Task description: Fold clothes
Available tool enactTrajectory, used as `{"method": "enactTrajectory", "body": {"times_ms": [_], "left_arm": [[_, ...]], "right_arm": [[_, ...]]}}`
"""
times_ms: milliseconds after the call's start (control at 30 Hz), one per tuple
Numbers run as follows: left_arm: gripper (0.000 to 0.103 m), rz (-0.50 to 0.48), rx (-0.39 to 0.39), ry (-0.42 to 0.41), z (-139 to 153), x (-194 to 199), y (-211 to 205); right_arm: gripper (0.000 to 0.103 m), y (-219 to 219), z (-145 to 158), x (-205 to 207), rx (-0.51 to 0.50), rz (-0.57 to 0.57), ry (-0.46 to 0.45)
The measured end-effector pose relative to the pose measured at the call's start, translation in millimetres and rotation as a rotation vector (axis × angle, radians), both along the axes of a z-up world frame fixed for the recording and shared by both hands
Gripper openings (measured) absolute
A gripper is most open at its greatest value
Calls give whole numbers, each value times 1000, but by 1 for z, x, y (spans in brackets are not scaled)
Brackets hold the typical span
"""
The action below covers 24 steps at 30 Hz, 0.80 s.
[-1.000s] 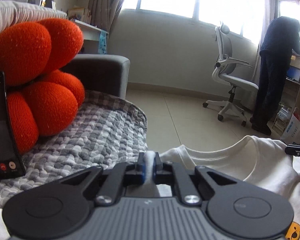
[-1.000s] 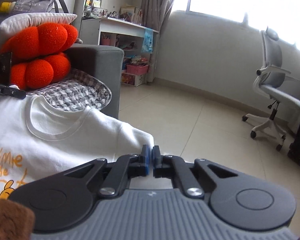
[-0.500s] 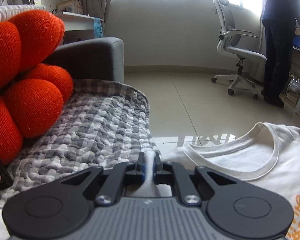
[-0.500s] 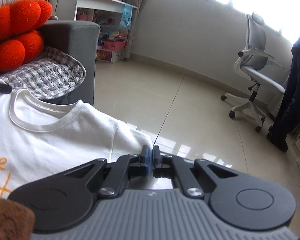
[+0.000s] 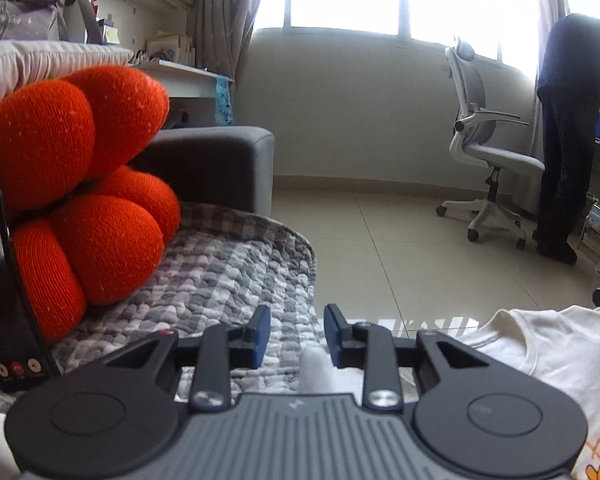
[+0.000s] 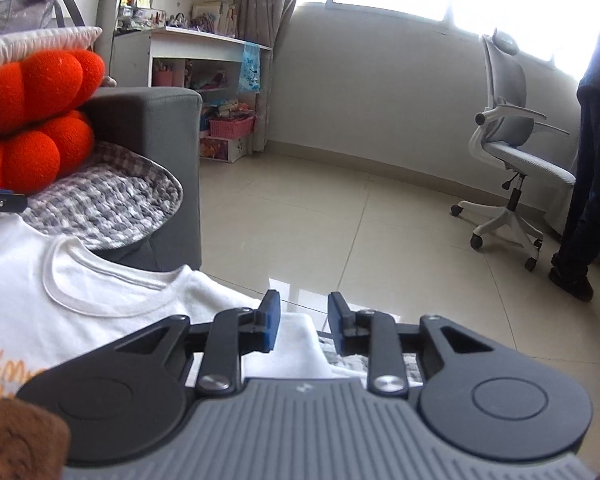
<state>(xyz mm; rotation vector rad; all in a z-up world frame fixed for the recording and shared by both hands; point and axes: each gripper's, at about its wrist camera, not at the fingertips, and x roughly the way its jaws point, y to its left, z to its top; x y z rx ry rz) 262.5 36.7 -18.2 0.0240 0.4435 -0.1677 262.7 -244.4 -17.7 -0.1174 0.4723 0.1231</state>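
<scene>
A white T-shirt [image 6: 112, 304] with orange print lies spread flat, neckline facing away from me; in the left wrist view the T-shirt [image 5: 556, 348] fills the lower right. My left gripper [image 5: 296, 332] is opening, its blue pads apart, and a peak of white cloth [image 5: 314, 364] stands loose between them, untouched. My right gripper [image 6: 303, 326] is opening too, with the shirt's shoulder corner [image 6: 300, 340] lying free between its pads. The other gripper's tip [image 6: 0, 202] shows at the left edge of the right wrist view.
An orange knotted cushion [image 5: 80, 184] and a propped phone [image 5: 4, 292] rest on a grey checked blanket [image 5: 228, 272] by the grey sofa arm [image 5: 216, 164]. Beyond the edge lies tiled floor [image 6: 340, 224], a white office chair [image 6: 512, 160] and a standing person in dark clothes [image 5: 572, 132].
Both grippers were shut on pinches of the shirt's shoulders; now both have their pads apart and the cloth has dropped free. Both views shifted slightly.
</scene>
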Motion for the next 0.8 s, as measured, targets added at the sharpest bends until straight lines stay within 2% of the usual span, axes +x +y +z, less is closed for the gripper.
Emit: {"method": "enactTrajectory", "body": {"times_ms": [167,367,667,800], "left_arm": [[24,-92,-9,81,-5,1,-19],[17,-130,56,187,-35,13,-36],[15,-112,71,192,-36,31,-38],[15,-112,23,202,-30,27,-32]], "right_arm": [[30,24,2,6,55,107,65],[29,44,-23,37,28,145,197],[26,42,-33,85,69,84,248],[26,33,-24,76,114,71,215]]}}
